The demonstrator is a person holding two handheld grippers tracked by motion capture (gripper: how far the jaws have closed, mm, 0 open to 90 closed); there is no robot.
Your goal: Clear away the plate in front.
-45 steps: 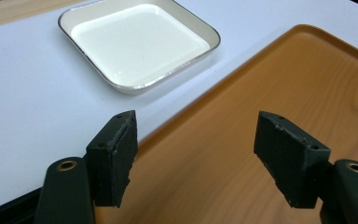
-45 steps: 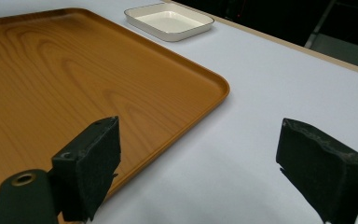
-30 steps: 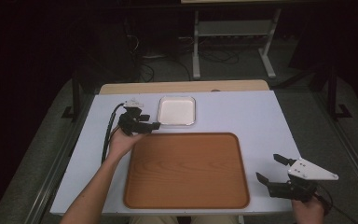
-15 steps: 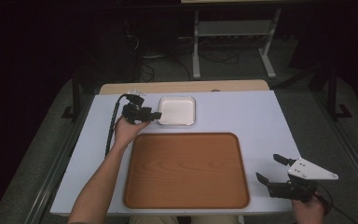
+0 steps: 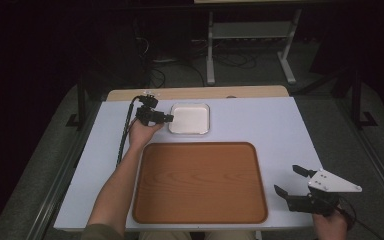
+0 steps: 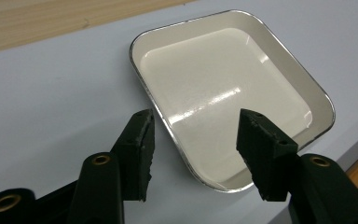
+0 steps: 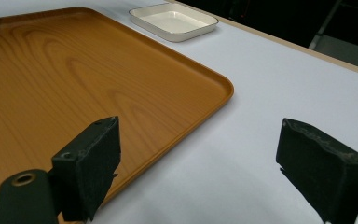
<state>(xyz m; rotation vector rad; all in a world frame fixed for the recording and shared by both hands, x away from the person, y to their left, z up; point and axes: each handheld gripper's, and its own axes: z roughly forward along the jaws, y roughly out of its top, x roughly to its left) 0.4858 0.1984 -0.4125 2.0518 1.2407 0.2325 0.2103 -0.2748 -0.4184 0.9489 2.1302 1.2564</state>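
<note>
Both tongs stand unclenched. Seen from the high view, the left gripper point(image 5: 166, 118) sits at the left rim of the white square dish point(image 5: 190, 119), at the far middle of the pale table point(image 5: 280, 130); its jaws have just been closing, with the dish's near-left rim coming between them. The left forearm reaches up from the near edge along the left side of the wooden tray point(image 5: 200, 182), hand point(image 5: 142, 134) cocked rightward toward the dish. Bare table lies left of that arm and across the whole right side. The right gripper point(image 5: 292, 182) rests at the near right corner, past the tray's right edge, jaws spread and holding nothing.

Looking along the left gripper point(image 6: 193, 140), the dish point(image 6: 223, 88) lies tilted across the frame; its rim corner passes between the two black pads, which do not yet press on it. A wooden table edge runs along the far side.

Along the right gripper point(image 7: 196, 163), the jaws straddle bare table just beside the tray's point(image 7: 74, 74) rounded corner; the dish point(image 7: 173, 21) sits well beyond, at the far edge.
</note>
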